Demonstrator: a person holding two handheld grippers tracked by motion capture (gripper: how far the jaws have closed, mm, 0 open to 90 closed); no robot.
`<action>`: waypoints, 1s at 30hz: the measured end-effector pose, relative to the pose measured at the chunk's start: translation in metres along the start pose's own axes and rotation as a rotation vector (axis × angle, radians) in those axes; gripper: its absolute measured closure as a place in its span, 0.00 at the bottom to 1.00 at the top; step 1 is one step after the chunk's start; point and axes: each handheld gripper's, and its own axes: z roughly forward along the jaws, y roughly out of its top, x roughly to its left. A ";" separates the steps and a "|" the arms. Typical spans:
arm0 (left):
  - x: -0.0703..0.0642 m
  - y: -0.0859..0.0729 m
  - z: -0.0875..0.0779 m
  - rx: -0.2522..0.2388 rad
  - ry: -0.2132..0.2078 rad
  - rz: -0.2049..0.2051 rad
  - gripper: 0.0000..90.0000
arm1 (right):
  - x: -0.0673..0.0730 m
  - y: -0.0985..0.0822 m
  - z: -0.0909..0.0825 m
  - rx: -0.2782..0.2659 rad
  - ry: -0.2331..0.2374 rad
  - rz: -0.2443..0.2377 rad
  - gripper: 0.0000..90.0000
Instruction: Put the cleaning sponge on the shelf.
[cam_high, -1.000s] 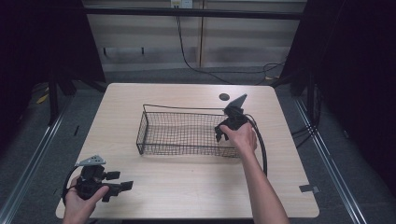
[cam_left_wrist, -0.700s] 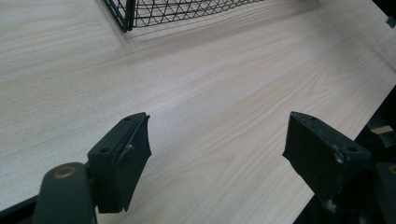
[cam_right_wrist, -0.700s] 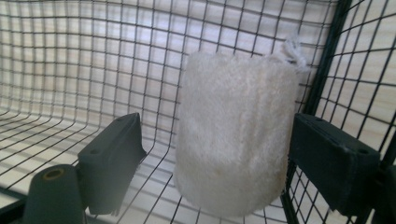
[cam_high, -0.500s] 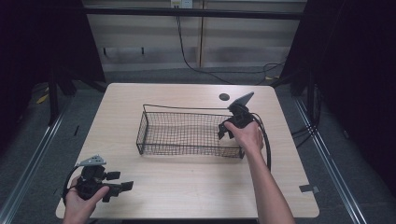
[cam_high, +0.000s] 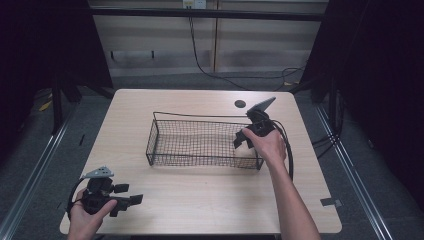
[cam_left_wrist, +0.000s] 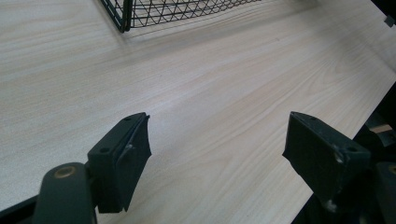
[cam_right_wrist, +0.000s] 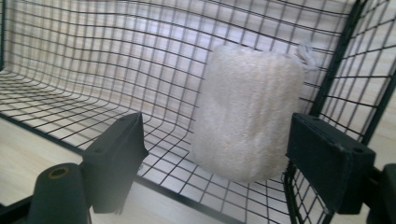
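Note:
A black wire basket (cam_high: 200, 142) stands in the middle of the wooden table (cam_high: 200, 200). A white, rough sponge-like block (cam_right_wrist: 247, 112) stands upright in the basket's right corner, and shows as a pale patch (cam_high: 243, 150) from above. My right gripper (cam_right_wrist: 217, 154) is open, with its jaws wide on either side of the block and apart from it. From above, that right gripper (cam_high: 240, 141) dips over the basket's right end. My left gripper (cam_high: 129, 195) is held near the table's front left corner. It (cam_left_wrist: 217, 154) is open over bare wood, with nothing between its jaws.
A dark round hole (cam_high: 240, 104) lies in the table behind the basket. The basket's near corner (cam_left_wrist: 122, 14) shows at the top of the left gripper view. The table's edge (cam_left_wrist: 373, 93) runs close on that view's right. A cable (cam_high: 289, 150) trails from the right gripper.
My right hand and gripper have shifted slightly to the right and farther back at the basket's right end. The left gripper has stayed put.

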 end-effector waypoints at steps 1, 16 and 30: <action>0.000 0.000 0.000 0.000 0.000 0.001 0.25 | 0.001 0.000 -0.001 -0.003 -0.001 -0.005 0.21; -0.001 0.000 0.001 0.000 0.003 -0.008 0.25 | 0.007 -0.014 -0.014 -0.035 0.044 -0.114 0.27; 0.000 0.000 0.001 0.004 0.002 -0.003 0.25 | 0.015 -0.027 -0.017 -0.059 0.074 -0.186 0.29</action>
